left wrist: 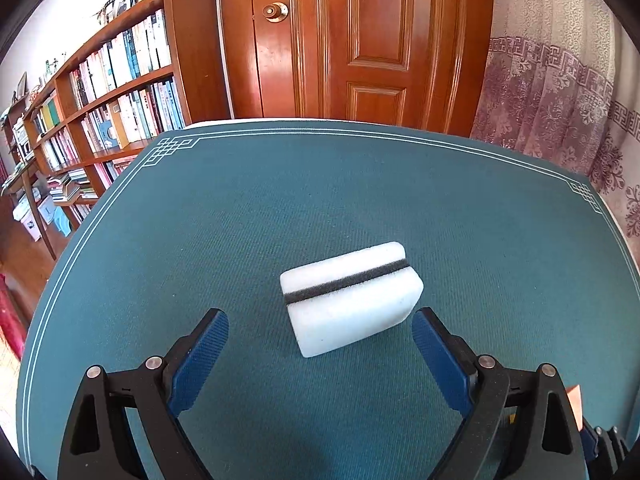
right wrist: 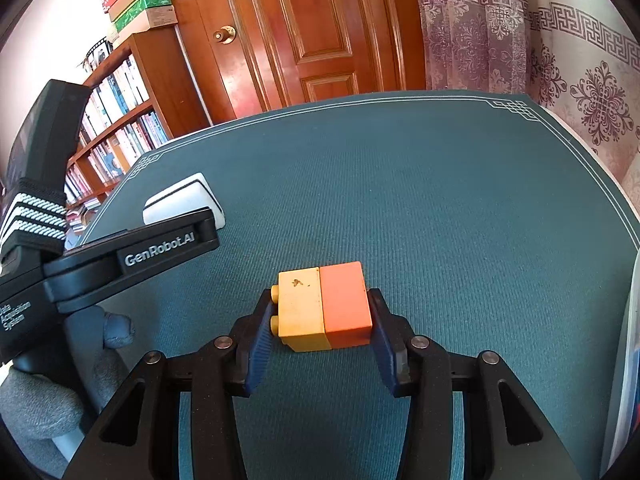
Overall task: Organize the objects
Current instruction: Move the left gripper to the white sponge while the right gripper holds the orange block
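Observation:
A white sponge with a black middle stripe [left wrist: 352,298] lies on the teal table mat [left wrist: 320,184]. My left gripper [left wrist: 320,330] is open, its blue pads on either side of the sponge's near end and apart from it. In the right wrist view, my right gripper [right wrist: 320,320] is shut on a yellow and orange toy brick pair [right wrist: 325,310], which is lying on its side. The sponge [right wrist: 182,200] and the left gripper's body [right wrist: 132,252] show at the left there.
A wooden door [left wrist: 360,36] and a bookshelf [left wrist: 104,92] stand behind the table. A patterned curtain [left wrist: 560,100] hangs at the right. A pale container edge [right wrist: 628,360] shows at the far right of the right wrist view.

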A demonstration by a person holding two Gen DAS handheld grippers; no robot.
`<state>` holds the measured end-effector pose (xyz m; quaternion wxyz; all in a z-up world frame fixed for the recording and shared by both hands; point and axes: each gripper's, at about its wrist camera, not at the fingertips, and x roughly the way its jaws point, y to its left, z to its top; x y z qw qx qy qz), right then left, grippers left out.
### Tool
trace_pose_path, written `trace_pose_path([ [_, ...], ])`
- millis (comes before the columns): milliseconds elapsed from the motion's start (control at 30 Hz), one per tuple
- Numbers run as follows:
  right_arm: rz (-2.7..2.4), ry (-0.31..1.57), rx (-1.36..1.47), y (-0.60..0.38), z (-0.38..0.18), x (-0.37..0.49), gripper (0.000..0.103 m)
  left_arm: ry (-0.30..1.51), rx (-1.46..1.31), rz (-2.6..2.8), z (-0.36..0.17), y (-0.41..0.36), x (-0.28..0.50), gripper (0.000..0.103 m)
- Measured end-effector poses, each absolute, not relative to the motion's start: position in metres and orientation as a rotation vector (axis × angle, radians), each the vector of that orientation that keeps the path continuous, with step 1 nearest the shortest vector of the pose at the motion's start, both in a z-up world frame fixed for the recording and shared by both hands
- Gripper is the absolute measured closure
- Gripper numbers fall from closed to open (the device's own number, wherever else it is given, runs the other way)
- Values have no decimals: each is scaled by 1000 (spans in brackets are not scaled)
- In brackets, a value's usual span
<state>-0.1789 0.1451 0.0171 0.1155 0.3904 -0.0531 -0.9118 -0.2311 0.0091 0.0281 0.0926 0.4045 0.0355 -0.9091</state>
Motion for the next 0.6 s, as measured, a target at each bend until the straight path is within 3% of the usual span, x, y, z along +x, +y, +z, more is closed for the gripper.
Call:
trace_pose_path([
  [367,-2669,-161,1141,148,17,-180,57,183,1213,-2676,23,7,-245,8],
  [600,-2669,-159,1142,148,18,-180,57,218,1233,-2748,23,7,-238,34],
])
